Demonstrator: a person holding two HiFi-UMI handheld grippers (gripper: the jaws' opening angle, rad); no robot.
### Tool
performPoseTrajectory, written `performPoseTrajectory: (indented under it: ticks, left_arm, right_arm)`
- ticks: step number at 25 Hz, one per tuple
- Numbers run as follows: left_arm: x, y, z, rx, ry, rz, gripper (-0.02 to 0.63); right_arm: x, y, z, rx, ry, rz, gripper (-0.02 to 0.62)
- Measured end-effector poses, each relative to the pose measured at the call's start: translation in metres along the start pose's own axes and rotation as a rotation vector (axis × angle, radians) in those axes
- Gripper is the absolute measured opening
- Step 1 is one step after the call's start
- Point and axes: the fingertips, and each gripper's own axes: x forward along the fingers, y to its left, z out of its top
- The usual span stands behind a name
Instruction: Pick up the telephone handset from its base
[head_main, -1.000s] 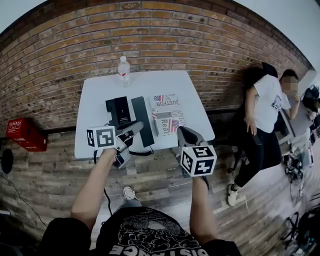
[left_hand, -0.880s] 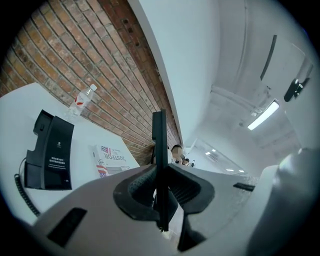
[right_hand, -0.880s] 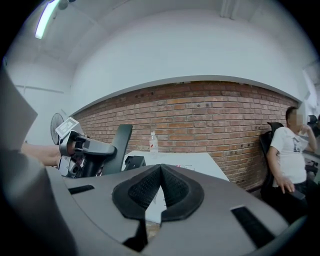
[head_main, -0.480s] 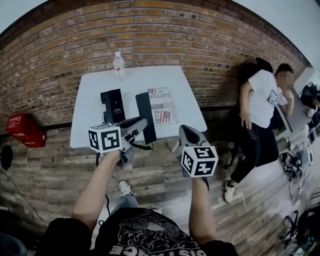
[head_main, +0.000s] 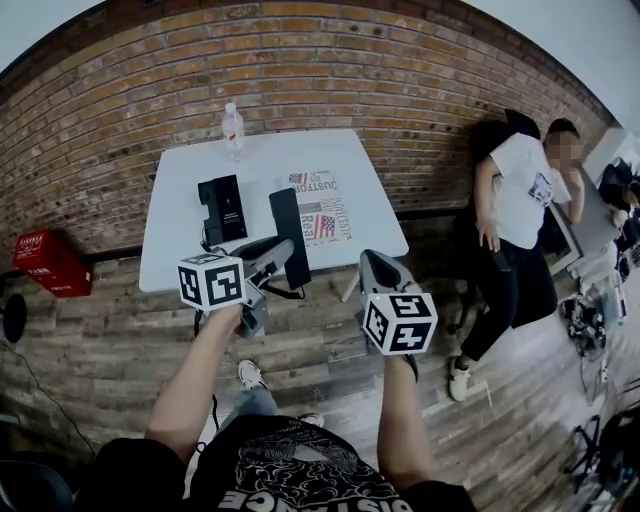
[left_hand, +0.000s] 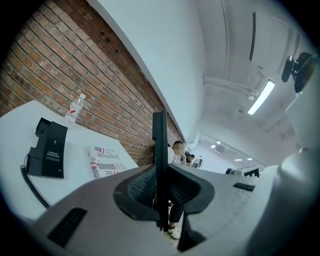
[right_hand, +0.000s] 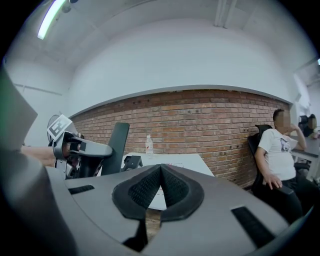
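Since the handset (left_hand: 159, 145) is already pinched edge-on between the pads of my left gripper (head_main: 272, 258), clear of its base (head_main: 222, 210) and raised near the front edge of the table (head_main: 370, 170), what matters to me now is holding it steady rather than squeezing harder. The jaws stand narrow, closed on the thin black body near its lower end, so I judge the long upper part could swing if I jerk. I would move slowly and hold it upright. The cord (left_hand: 30, 182) runs back to the base, and I would leave slack in it so the base is not dragged off the table. My right gripper (right_hand: 159, 187) is closed on nothing, beside the left, and I would hold it away from the cord.
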Motion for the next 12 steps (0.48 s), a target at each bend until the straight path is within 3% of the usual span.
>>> performPoseTrajectory:
  ticks: [12]
  left_arm:
    - [-0.0041,0.0049,0.0024,0.006,-0.006,0.017,0.072]
  right_arm:
    - [0.0009,0.0045,0.0013,-0.011,0.002,0.005,0.0]
